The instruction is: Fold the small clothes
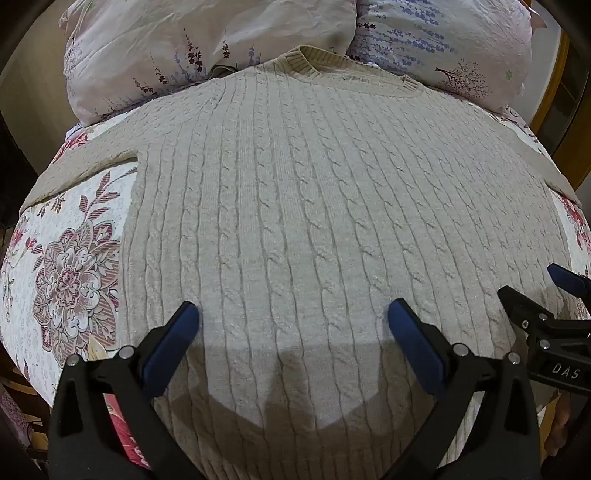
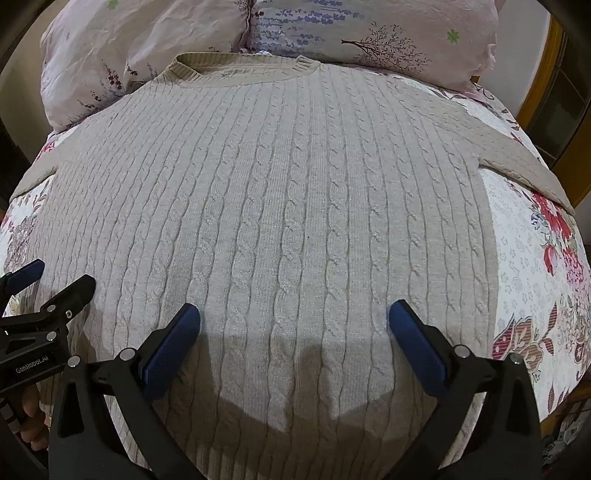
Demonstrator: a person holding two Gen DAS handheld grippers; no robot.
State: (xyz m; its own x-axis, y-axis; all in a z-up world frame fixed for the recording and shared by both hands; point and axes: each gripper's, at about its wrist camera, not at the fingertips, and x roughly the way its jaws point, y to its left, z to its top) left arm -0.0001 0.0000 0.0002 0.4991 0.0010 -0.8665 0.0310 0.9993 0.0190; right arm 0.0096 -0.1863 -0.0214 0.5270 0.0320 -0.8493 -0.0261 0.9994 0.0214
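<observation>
A beige cable-knit sweater (image 1: 295, 206) lies flat and spread out on the bed, collar at the far end by the pillows, sleeves reaching out to both sides; it also fills the right wrist view (image 2: 273, 206). My left gripper (image 1: 293, 314) is open and empty, hovering over the sweater's lower left half. My right gripper (image 2: 294, 314) is open and empty over the lower right half. Each gripper shows at the edge of the other's view: the right one in the left wrist view (image 1: 546, 295), the left one in the right wrist view (image 2: 48, 280).
A floral bedspread (image 1: 70, 273) covers the bed and shows on both sides of the sweater (image 2: 532, 273). Two floral pillows (image 1: 207, 44) (image 2: 369, 33) lie at the head, touching the collar. A wooden frame (image 2: 535, 81) stands at far right.
</observation>
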